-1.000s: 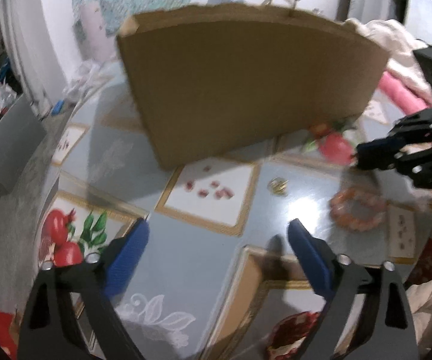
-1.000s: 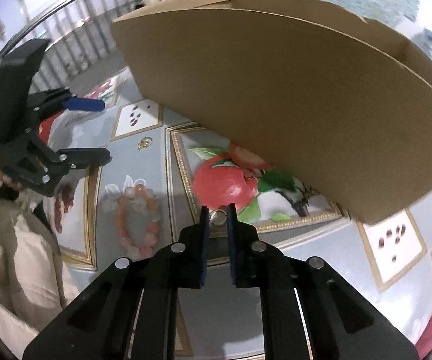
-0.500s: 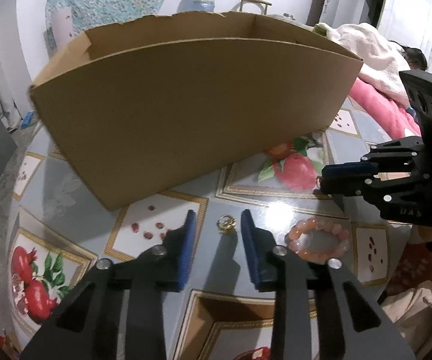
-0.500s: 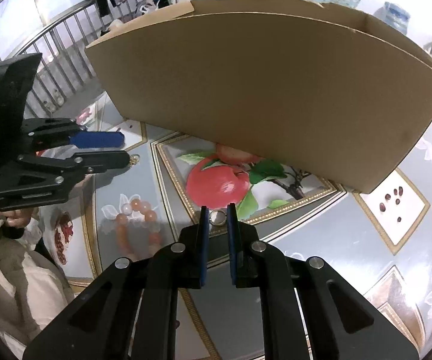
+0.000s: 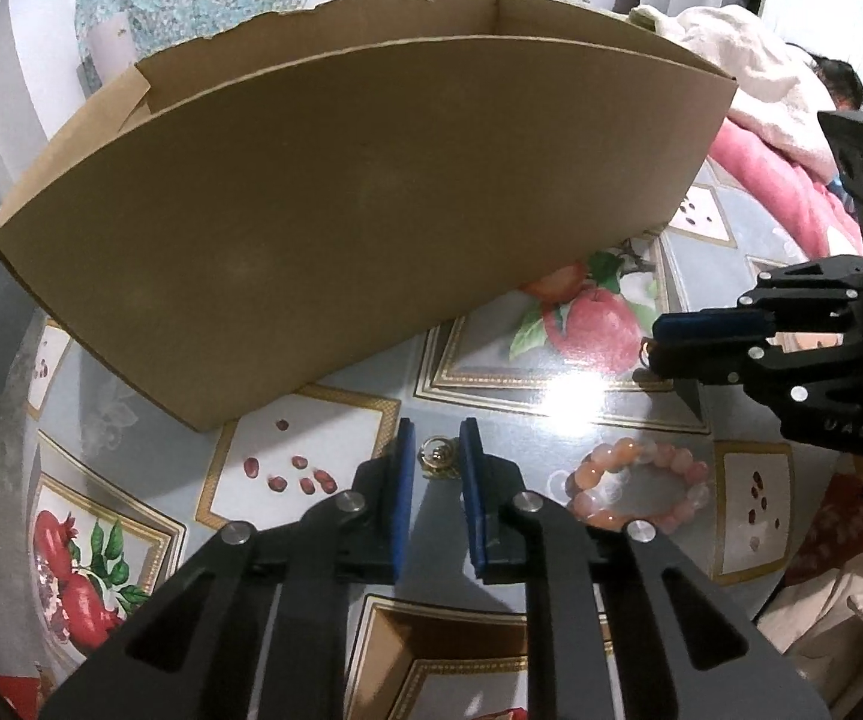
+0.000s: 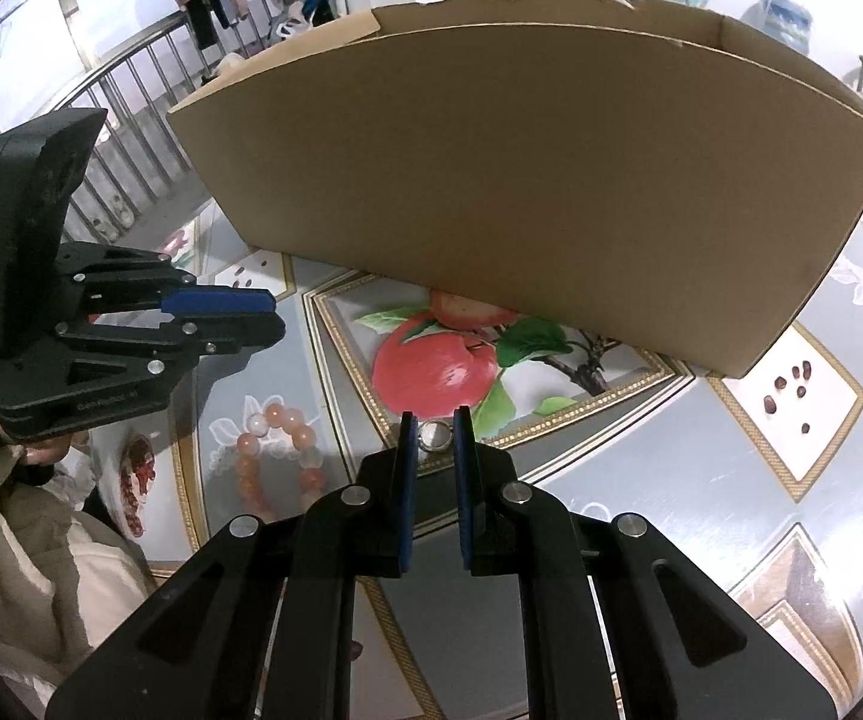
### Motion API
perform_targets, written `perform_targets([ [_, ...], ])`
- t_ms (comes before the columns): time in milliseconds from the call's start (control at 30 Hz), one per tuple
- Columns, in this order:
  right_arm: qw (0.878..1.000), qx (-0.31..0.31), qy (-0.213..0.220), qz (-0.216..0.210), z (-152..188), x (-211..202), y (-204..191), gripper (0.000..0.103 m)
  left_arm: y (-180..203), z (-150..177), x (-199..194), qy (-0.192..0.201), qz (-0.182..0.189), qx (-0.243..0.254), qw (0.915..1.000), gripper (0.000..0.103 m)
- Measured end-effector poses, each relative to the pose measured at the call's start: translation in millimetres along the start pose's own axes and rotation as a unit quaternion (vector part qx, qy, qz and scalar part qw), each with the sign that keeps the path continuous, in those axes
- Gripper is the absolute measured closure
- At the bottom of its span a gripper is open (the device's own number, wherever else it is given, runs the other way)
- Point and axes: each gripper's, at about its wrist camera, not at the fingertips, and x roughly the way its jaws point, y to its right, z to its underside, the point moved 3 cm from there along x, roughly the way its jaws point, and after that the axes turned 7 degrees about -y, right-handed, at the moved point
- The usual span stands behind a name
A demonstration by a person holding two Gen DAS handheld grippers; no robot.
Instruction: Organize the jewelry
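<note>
A small gold ring (image 5: 438, 457) lies on the patterned tabletop, right between the blue pads of my left gripper (image 5: 437, 429). Its jaws are closing on the ring and the pads meet its sides. My right gripper (image 6: 435, 414) is shut on a silver ring (image 6: 435, 437), held at the pad tips just above the tablecloth. A pink bead bracelet (image 5: 638, 483) lies loose on the table between the two grippers, and it also shows in the right wrist view (image 6: 278, 444). An open cardboard box (image 5: 371, 210) stands just behind both rings.
The tabletop (image 5: 551, 384) has a glossy fruit-print cover. A pink and cream blanket (image 5: 773, 168) is heaped at the back right. A metal railing (image 6: 131, 120) runs behind the table's left side. A person's beige sleeve (image 6: 23, 570) is at the near edge.
My left gripper slid over to the gold ring, and its jaws went from wide open to narrow around it. The right gripper stayed put, still on the silver ring.
</note>
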Motion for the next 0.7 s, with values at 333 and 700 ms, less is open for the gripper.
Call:
perform_targets([
  [333,1.000,0.002,0.002,-0.003,0,-1,0,0.093,1,0,-4,0.006,-0.008,0.008,0.9999,0.091],
  [700,1.000,0.005,0.001,-0.003,-1,0,1,0.093,-4,4,-18,0.025,-0.017,0.007,0.9995,0.091],
])
